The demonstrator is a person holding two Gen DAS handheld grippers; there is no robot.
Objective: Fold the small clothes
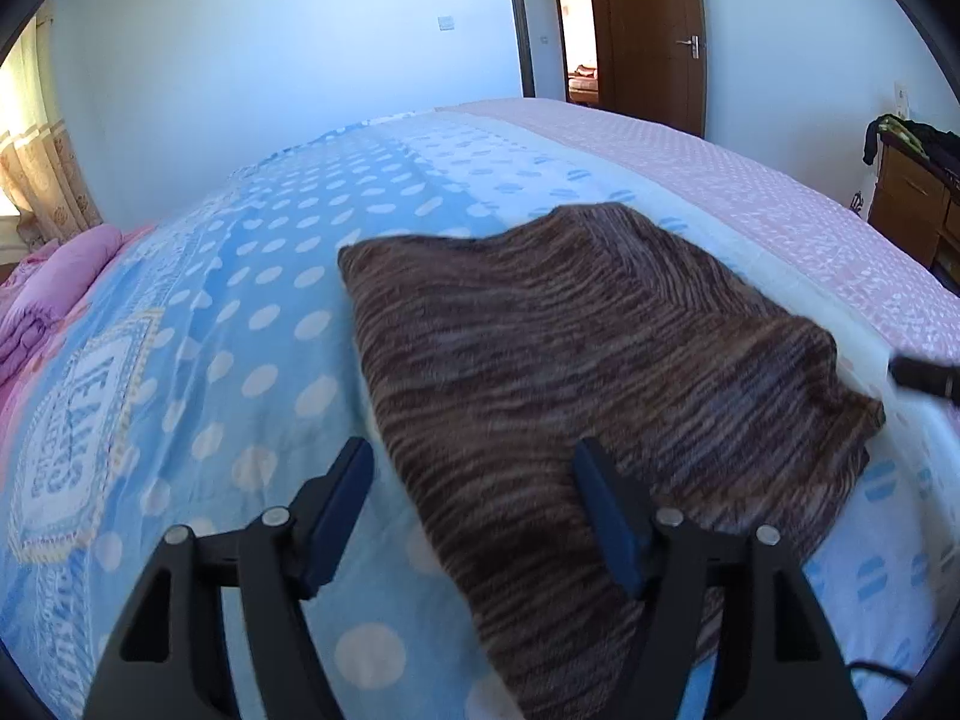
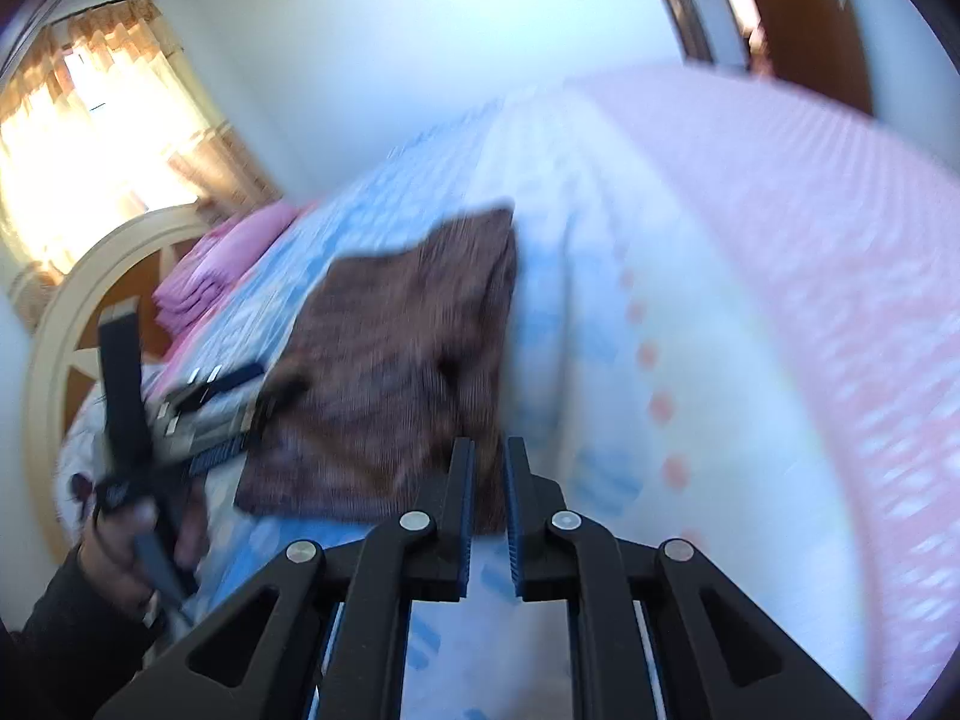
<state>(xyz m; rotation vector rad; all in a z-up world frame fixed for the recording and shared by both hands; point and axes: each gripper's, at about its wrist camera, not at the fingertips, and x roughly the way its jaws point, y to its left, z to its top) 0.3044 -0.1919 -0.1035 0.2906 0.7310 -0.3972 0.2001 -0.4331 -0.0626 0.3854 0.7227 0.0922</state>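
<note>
Left to right, left wrist view: folded pink quilt (image 1: 54, 294) at the far left edge of the bed, then blue bedsheet with white polka dots (image 1: 252, 312), then the brown-and-grey striped knit garment (image 1: 576, 372) lying flat on it, then a pink dotted sheet strip (image 1: 780, 210) along the right side.

Garment: folded, roughly rectangular. Long axis runs diagonally, near-left end under the camera to far-right end by the pale border. Stripes run across that axis on most of it. One pointed corner sticks up toward the far side.

Left gripper (image 1: 474, 480): jaws wide apart, nothing clamped. Left finger sits over bare sheet, right finger over the garment's near part; contact with the cloth unclear.

Right gripper (image 2: 489, 468): jaws almost closed, narrow gap. Tips sit at the garment's near right corner; view is motion-blurred, can't tell if cloth is pinched.

Right wrist view also shows the person's hand (image 2: 129, 546) holding the left tool at the garment's left edge.
</note>
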